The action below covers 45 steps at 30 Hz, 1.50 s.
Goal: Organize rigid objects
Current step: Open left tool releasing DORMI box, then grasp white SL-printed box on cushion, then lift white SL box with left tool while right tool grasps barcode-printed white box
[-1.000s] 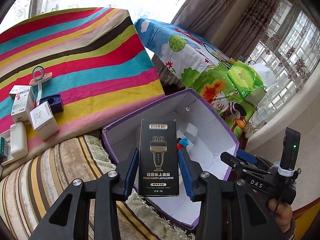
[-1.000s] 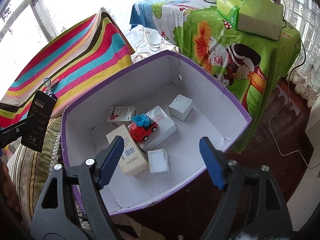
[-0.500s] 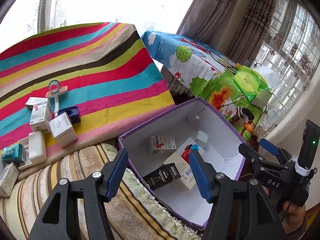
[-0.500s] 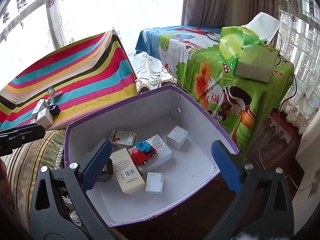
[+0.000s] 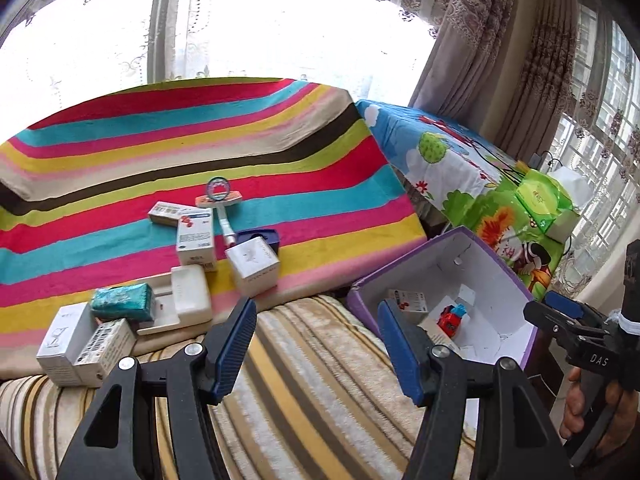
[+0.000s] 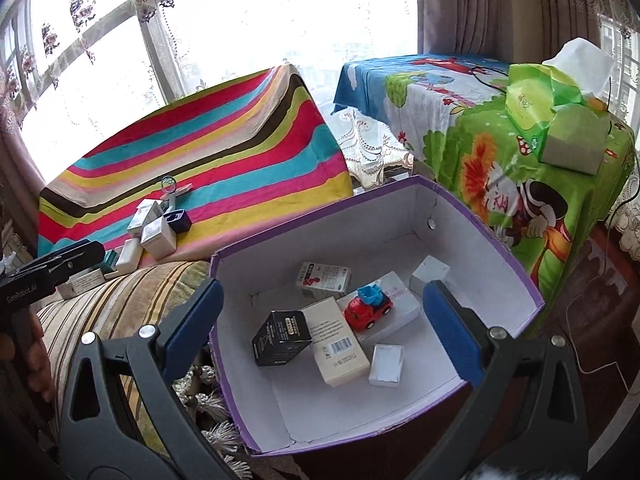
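— Lying tilted in the purple box (image 6: pixel 500 248), the black carton (image 6: pixel 282 338) points its long axis down toward the near-left corner.
— Around it?
— A beige carton (image 6: pixel 340 346) touching, toy truck (image 6: pixel 368 308) beside. Left tool (image 5: pixel 316 348) and right tool (image 6: pixel 320 320) both gape, empty.

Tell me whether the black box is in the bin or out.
In. The black box lies tilted on the floor of the bin, beside a beige box.
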Available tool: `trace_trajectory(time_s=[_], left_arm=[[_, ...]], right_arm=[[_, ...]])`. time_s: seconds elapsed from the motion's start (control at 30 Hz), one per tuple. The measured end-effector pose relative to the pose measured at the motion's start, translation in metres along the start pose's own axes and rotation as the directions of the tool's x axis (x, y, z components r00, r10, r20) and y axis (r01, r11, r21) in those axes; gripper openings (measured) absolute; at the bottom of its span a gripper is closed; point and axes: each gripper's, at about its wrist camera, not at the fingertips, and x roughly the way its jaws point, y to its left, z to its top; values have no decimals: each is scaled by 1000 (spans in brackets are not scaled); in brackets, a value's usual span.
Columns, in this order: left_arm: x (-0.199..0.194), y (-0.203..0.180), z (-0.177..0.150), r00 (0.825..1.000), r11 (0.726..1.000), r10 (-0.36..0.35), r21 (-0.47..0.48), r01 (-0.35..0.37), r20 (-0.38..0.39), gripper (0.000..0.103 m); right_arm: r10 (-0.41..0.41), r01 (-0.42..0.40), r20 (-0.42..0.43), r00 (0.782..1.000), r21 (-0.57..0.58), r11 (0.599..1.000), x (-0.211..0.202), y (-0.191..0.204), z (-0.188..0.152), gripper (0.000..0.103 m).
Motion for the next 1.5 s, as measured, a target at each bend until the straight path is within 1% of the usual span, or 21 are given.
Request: trace_trajectory(time_s=[0.13, 0.27, 0.37, 0.47, 0.53, 0.6, 0.67, 0.73, 0.77, 0.8, 0.83, 0.93, 1.03, 1.13, 1.23, 1.33, 1.43, 1.5], left_arm=[[-16, 45, -7, 995, 992, 94, -82, -92, 15, 64], [-31, 94, -12, 981, 968, 193, -167, -188, 12, 64], [-34, 130, -17, 963, 938, 266, -223, -267, -35, 64], [-28, 160, -23, 952, 914, 284, -267, -305, -113, 64], [-23, 171, -26, 944, 905, 290, -278, -323, -155, 64], [-15, 179, -29, 944, 907, 271, -279, -316, -190, 64], [-8, 186, -32, 942, 903, 259, -292, -315, -216, 64], [-3, 192, -33, 944, 902, 243, -306, -305, -224, 63], [0, 195, -32, 946, 903, 232, -311, -295, -225, 60], [1, 197, -32, 950, 905, 217, -319, -282, -224, 56], [1, 200, -33, 953, 903, 207, -331, -273, -222, 46], [1, 207, -35, 959, 895, 190, -364, -256, -209, 45], [-2, 213, -39, 971, 888, 160, -405, -220, -177, 45], [-9, 220, -43, 982, 872, 132, -454, -181, -138, 45], [-18, 225, -46, 986, 854, 136, -494, -165, -93, 45], [-28, 235, -49, 985, 822, 161, -545, -165, -55, 45], [-42, 244, -50, 975, 797, 221, -572, -194, -21, 44], [-49, 251, -52, 966, 784, 257, -583, -213, -7, 44]], right_arm=[[68, -70, -45, 997, -45, 997, 9, 23, -1, 101], [134, -141, -86, 987, -79, 987, 19, 50, -3, 101], [169, -181, -116, 979, -103, 978, 26, 69, -5, 101], [188, -207, -146, 971, -130, 970, 33, 89, -4, 101], [200, -222, -156, 967, -139, 965, 37, 100, -3, 101], [210, -237, -165, 964, -159, 959, 40, 113, -1, 101], [215, -244, -169, 962, -183, 952, 42, 126, 2, 101], [233, -267, -178, 956, -198, 943, 45, 138, 3, 101], [238, -275, -184, 954, -208, 939, 47, 145, 4, 101], [241, -281, -190, 952, -221, 934, 48, 152, 4, 101], [245, -287, -196, 950, -233, 929, 50, 159, 3, 101], [251, -304, -220, 943, -257, 917, 57, 177, 3, 101], [265, -326, -239, 934, -267, 907, 62, 195, 2, 101], [265, -340, -265, 927, -295, 893, 69, 217, -1, 101], [257, -353, -298, 920, -337, 873, 75, 244, -6, 101], [259, -374, -328, 909, -365, 853, 82, 274, -10, 101], [271, -401, -352, 896, -382, 833, 89, 307, -14, 101], [265, -408, -367, 892, -398, 821, 95, 326, -18, 100]])
